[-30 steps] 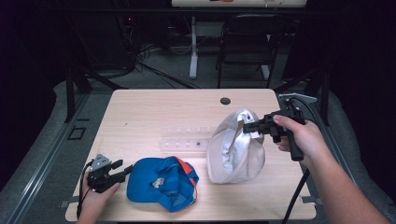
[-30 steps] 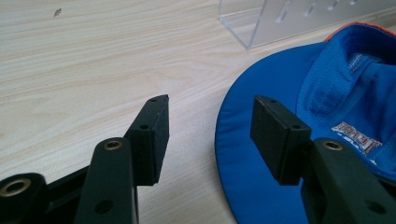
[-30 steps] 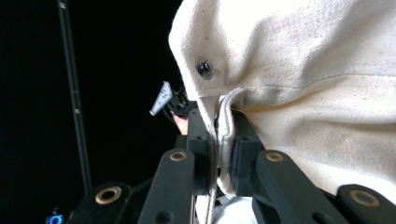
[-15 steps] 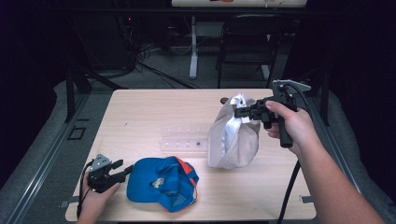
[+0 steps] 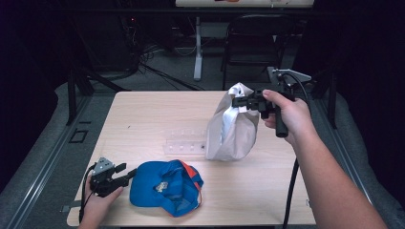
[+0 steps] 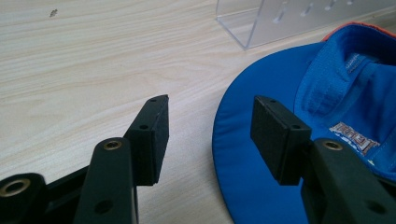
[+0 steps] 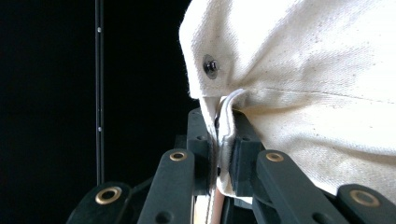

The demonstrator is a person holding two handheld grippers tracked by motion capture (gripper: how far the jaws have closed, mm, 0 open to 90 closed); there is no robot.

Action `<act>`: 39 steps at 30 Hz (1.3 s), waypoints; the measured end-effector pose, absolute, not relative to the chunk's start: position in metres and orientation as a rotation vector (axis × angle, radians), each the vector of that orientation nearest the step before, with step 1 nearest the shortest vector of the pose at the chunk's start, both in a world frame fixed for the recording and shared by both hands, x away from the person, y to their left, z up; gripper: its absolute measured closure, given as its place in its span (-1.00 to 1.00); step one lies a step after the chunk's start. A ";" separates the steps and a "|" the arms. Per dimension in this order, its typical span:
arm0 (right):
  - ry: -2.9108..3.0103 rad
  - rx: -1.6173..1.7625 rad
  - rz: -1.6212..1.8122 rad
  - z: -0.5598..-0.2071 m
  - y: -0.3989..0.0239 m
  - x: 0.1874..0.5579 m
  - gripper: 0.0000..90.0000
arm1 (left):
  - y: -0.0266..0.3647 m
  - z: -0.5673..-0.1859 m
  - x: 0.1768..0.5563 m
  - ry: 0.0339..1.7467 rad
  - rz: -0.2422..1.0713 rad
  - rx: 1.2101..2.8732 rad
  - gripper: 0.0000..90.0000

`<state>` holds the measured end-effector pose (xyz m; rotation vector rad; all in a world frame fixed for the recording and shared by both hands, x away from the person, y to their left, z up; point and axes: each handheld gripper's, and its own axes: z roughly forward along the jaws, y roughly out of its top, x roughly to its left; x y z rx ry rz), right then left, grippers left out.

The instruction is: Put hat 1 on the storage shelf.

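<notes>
A cream-white fabric cap [image 5: 231, 129] hangs upright over the right half of the wooden table [image 5: 143, 114]. My right gripper [image 5: 239, 102] is shut on its top edge. The right gripper view shows the pads pinching a fold of the white cap [image 7: 303, 70] just below a metal eyelet, with the right gripper [image 7: 219, 135] fully closed on the cloth. A blue cap [image 5: 165, 188] with an orange edge lies upside down near the table's front left. My left gripper [image 5: 128, 174] rests open beside its brim. In the left gripper view, one jaw of the left gripper [image 6: 210, 126] is over the blue cap [image 6: 355, 93] and the other over bare wood.
A clear acrylic stand [image 5: 185, 145] lies at the table's middle, between the two caps, and appears as the clear stand [image 6: 299, 18] beyond the blue brim. A dark chair [image 5: 253, 43] and table legs stand behind the far edge. Cables trail from both grippers.
The right gripper has moved left and up, lifting the white cap from a slumped heap into an upright hang. The left gripper and blue cap have stayed put.
</notes>
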<state>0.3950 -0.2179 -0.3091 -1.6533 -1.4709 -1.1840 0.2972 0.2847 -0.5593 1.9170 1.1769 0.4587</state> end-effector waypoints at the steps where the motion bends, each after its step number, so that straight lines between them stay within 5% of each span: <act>1: -1.466 -1.657 -1.188 -0.309 -0.215 0.397 0.81 | 0.285 -0.559 0.297 1.177 0.458 1.917 0.05; 39: -1.495 -1.631 -1.133 -0.320 -0.142 0.448 0.81 | 0.283 -0.558 0.298 1.162 0.455 1.923 0.05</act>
